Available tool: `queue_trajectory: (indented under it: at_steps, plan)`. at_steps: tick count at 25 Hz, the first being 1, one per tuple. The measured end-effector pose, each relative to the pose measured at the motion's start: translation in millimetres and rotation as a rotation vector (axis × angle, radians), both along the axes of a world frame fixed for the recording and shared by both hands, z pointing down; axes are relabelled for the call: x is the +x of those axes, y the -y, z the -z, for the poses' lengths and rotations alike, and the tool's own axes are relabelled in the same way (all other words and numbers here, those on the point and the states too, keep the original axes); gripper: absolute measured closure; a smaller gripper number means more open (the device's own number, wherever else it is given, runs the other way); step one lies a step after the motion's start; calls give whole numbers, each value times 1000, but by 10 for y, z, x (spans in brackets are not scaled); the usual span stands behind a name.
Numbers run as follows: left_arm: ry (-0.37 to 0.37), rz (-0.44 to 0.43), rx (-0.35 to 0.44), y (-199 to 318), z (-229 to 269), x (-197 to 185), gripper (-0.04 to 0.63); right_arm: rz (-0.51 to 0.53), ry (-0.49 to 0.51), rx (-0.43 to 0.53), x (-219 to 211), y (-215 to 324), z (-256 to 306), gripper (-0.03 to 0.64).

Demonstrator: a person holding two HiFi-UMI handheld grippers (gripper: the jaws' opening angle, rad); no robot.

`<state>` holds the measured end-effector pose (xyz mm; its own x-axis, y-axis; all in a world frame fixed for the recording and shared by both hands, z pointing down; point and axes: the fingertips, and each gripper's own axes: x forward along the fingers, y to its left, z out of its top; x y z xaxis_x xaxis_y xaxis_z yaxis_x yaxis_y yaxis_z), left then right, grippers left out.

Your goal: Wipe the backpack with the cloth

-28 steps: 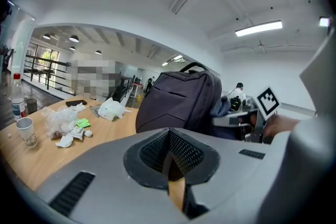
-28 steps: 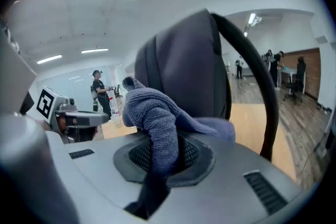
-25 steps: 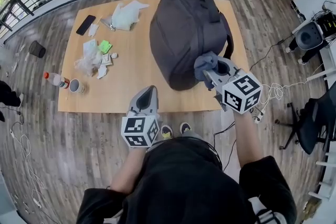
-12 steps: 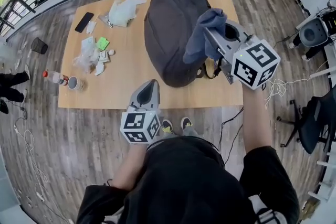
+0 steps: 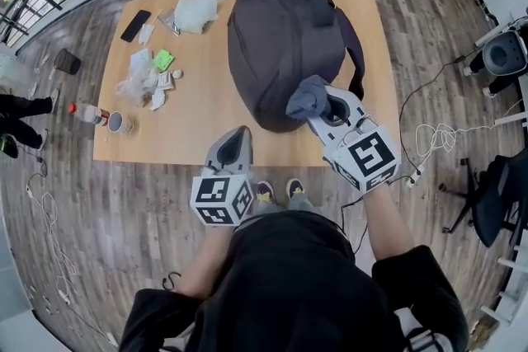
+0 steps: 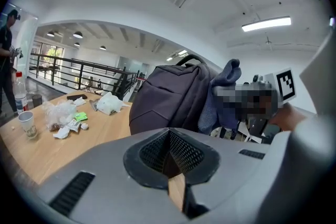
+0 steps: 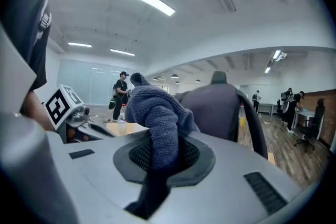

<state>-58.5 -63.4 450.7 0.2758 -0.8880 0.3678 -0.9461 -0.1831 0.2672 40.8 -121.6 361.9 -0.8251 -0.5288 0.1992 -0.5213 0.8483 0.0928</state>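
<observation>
Cloth [image 5: 308, 97] in the closed fingers of the right gripper [image 5: 320, 110] is coming back down to the backpack [image 5: 280, 37], probably for another stroke; left gripper [image 5: 237, 138] is waiting, fingers shut, empty.

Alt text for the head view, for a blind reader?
From above: the right gripper holds a crumpled blue-grey cloth at the near end of a dark grey fabric backpack on a light wooden table. The left gripper, shut and empty, is by the table's near edge; wrappers clutter its left side.
</observation>
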Motion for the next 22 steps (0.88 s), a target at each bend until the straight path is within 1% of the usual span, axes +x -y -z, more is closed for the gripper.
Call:
queue_trajectory:
  at_steps: [1, 3, 5, 6, 8, 12, 14, 16, 18, 20, 21, 22]
  plan:
    - [1, 5, 3, -4, 16, -5, 580, 18, 11, 18, -56, -28, 119, 575]
    - [2, 20, 9, -5, 53, -42, 580, 36, 73, 34, -168, -2, 411, 575]
    - [1, 38, 14, -4, 86, -100, 580, 38, 125, 22, -281, 97, 619, 575]
    - [0, 47, 16, -8, 97, -128, 580, 41, 136, 10, -340, 134, 669, 575]
    - [-2, 65, 16, -32, 94, -186, 580, 39, 124, -1, -449, 151, 678, 575]
    - [-5, 104, 2, -73, 10, -331, 580, -22, 80, 45, -537, 95, 585, 575]
    - [-5, 123, -6, -78, -23, -411, 580, -2, 59, 19, -617, -6, 432, 575]
    - [-3, 134, -11, -84, -41, -455, 580, 48, 8, -74, -734, -153, 60, 575]
    - [-4, 137, -12, -87, -49, -463, 580, 76, -30, -235, -824, -247, -539, 575]
    - [-3, 137, -14, -87, -50, -462, 580, 56, -50, -423, -843, -249, -1249, 575]
    - [-1, 137, -15, -91, -55, -463, 580, 42, -65, -492, -838, -247, -1570, 575]
    - [1, 136, -17, -97, -64, -465, 580, 35, -88, -539, -834, -267, -1841, 575]
